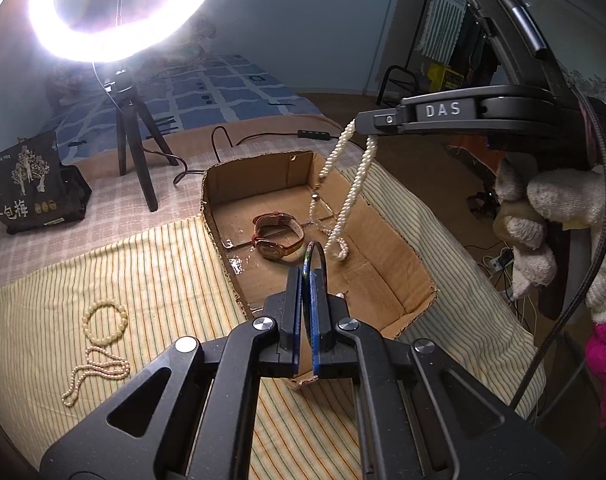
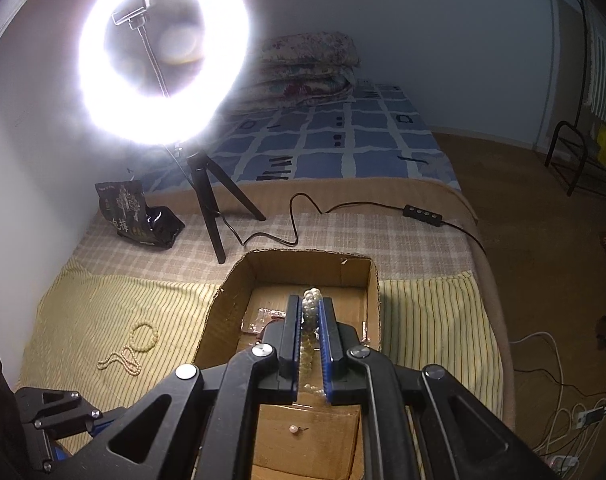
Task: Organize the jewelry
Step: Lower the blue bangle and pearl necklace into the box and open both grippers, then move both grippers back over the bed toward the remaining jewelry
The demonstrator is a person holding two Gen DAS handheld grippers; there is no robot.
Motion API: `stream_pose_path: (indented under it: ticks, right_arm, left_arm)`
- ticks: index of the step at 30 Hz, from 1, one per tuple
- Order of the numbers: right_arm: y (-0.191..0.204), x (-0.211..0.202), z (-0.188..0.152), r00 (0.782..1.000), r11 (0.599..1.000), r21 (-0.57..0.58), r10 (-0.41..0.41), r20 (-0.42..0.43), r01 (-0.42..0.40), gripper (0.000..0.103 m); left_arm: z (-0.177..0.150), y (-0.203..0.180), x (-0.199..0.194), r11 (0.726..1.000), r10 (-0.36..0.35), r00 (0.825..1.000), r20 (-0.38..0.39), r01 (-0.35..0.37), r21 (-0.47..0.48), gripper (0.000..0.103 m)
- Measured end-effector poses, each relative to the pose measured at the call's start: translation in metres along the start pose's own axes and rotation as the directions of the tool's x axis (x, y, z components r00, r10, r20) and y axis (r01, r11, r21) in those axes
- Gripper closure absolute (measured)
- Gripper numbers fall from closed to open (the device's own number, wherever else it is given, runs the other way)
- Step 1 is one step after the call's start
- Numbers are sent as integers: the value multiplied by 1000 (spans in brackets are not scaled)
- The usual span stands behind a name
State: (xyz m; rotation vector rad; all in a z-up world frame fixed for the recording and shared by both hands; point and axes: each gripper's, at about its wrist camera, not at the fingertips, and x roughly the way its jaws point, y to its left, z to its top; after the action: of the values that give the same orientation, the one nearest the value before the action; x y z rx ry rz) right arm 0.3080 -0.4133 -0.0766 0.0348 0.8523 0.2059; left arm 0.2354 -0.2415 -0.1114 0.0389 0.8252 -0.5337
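Only the left wrist view shows the right gripper (image 1: 357, 128) pinching a twisted white pearl necklace (image 1: 345, 196) that dangles into the open cardboard box (image 1: 387, 220) beside a brown-strapped wristwatch (image 1: 277, 236), and the left gripper (image 1: 311, 264) clamping a thin dark ring (image 1: 318, 254).

A home bedroom: a bed (image 2: 343, 140) with folded quilts (image 2: 307, 68), and a clothes rack (image 1: 459, 32) by the wall

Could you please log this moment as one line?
left gripper: shut on bangle | right gripper: shut on pearl necklace, over box
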Motion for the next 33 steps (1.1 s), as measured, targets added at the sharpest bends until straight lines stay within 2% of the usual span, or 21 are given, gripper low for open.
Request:
stream_pose_path:
  ticks: [2, 4, 7, 8, 9, 11, 17, 19, 20, 25, 27, 33]
  right_arm:
    - [0, -1, 0, 1000, 1000, 3, 0, 12, 0, 77]
    - [1, -5, 0, 1000, 1000, 5, -3, 29, 2, 48]
    - [5, -11, 1, 998, 1000, -7, -28, 52, 28, 26]
    - [7, -13, 0, 997, 999, -11, -41, 62, 42, 24]
    - [8, -16, 0, 996, 999, -12, -50, 73, 51, 22]
    - [11, -20, 0, 995, 998, -10, -58, 81, 59, 17]
    - [21, -31, -2, 990, 995, -24, -93, 102, 96, 7]
    - [25, -36, -3, 989, 994, -30, -101, 112, 105, 3]
    - [26, -38, -3, 988, 993, -32, -105, 116, 109, 3]
    - [33, -50, -4, 982, 989, -34, -136, 134, 142, 0]
    - [37, -55, -5, 981, 989, -38, -135, 139, 141, 0]
    - [44, -66, -8, 977, 985, -47, -156, 146, 164, 0]
  left_arm:
    - [0, -1, -1, 1000, -5, 1000, 3, 5, 5, 102]
    - [1, -3, -1, 1000, -5, 1000, 3, 5, 16, 102]
    - [0, -6, -1, 999, 0, 1000, -1, 0, 38, 99]
    - [0, -6, -3, 999, 4, 1000, 1, -4, 42, 89]
    - [-1, -7, -5, 999, 7, 1000, 7, -7, 44, 75]
    - [-2, -8, -12, 999, 11, 1000, 28, -12, 50, 62]
    - [-1, -10, -25, 997, 24, 999, 48, -27, 67, 59]
    - [-2, -10, -28, 997, 26, 998, 56, -30, 68, 48]
    - [-3, -11, -31, 997, 28, 998, 61, -32, 70, 44]
    - [-4, -13, -40, 996, 39, 996, 74, -45, 79, 41]
    - [-5, -14, -46, 996, 40, 995, 86, -47, 80, 34]
    - [-7, -15, -61, 995, 48, 993, 106, -57, 86, 31]
